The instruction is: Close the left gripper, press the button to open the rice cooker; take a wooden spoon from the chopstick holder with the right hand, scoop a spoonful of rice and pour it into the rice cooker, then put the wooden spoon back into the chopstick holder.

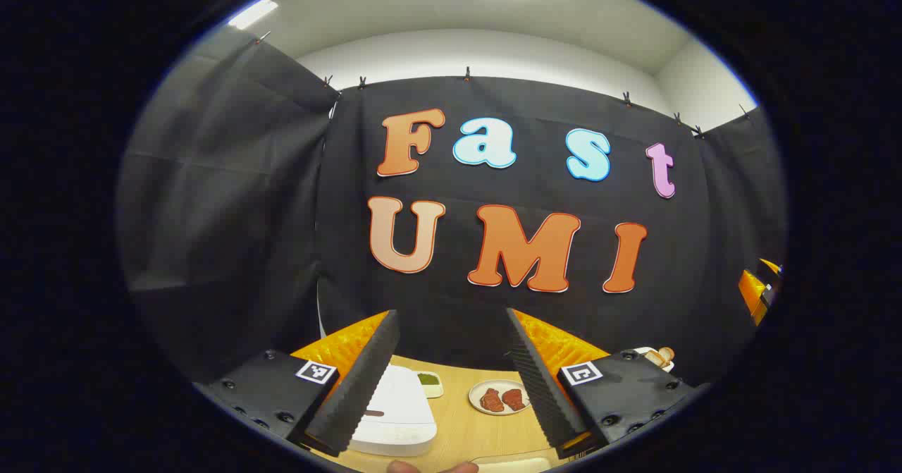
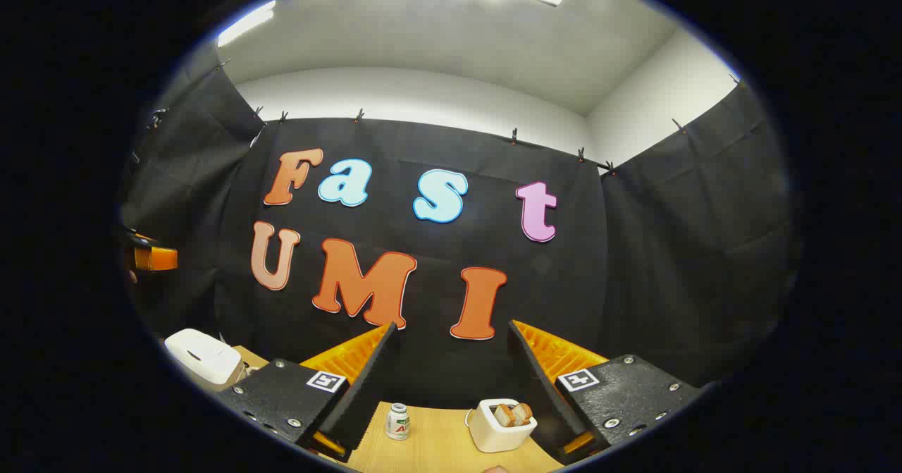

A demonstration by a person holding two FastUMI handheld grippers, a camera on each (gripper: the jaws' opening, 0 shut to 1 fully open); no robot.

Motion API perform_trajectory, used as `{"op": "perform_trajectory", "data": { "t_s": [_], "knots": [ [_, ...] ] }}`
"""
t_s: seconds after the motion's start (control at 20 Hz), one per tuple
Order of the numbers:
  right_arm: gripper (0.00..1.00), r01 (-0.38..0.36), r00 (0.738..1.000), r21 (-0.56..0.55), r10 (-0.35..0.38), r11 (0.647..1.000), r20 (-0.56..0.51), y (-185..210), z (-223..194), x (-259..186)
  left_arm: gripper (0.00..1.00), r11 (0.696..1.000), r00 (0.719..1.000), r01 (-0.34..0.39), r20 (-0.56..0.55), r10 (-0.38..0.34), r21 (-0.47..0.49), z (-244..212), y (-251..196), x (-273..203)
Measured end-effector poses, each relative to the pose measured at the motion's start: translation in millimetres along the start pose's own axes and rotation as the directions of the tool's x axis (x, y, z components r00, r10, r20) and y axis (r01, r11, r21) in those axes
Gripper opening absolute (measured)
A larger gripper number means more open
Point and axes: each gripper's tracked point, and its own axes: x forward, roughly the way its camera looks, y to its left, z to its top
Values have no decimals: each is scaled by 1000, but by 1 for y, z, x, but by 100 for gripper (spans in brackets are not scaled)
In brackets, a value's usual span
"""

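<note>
- Black cloth hangs behind a light wooden table, with a white wall and ceiling lights above it.
- My left hand-held gripper is raised over the table with its two fingers spread wide apart, holding nothing.
- Below and just ahead of its left finger sits the white rice cooker, lid down, with a dark mark on its top.
- Just beyond the cooker is a small pale dish with something green in it.
- Between my left gripper's fingers, nearer the right one, a round plate carries two reddish-brown pieces.
- Past the right finger I see a white holder with pale rounded pieces sticking up; it is too small to say more.
- My right hand-held gripper is also wide open and empty, held above the table.
- Between its fingers stands a small white bottle, upright, close to the left finger.
- Near the right finger is a white toaster with two slices of bread standing in it.
- Far off to the left of my right gripper the rice cooker appears again, closed.
- I cannot pick out the wooden spoon with any certainty.
</note>
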Motion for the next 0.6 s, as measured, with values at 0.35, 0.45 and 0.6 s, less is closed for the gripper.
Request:
{"op": "perform_trajectory", "data": {
  "t_s": [0.35, 0.45, 0.6],
  "knots": [
    [94, -27, 1000, 8, 27, 1000, 1, 8, 3, 1, 97, 999, 999, 31, -34, -32, -21, -2, -3, 0],
    [94, -33, 999, 11, 33, 999, -4, 10, 3, 2, 97, 1000, 999, 25, -39, -25, -20, -3, 3, 0],
    [94, -38, 999, 16, 38, 999, -15, 12, 3, 0, 100, 1000, 999, 13, -45, -14, -17, 0, 11, -3]
  ]
}}
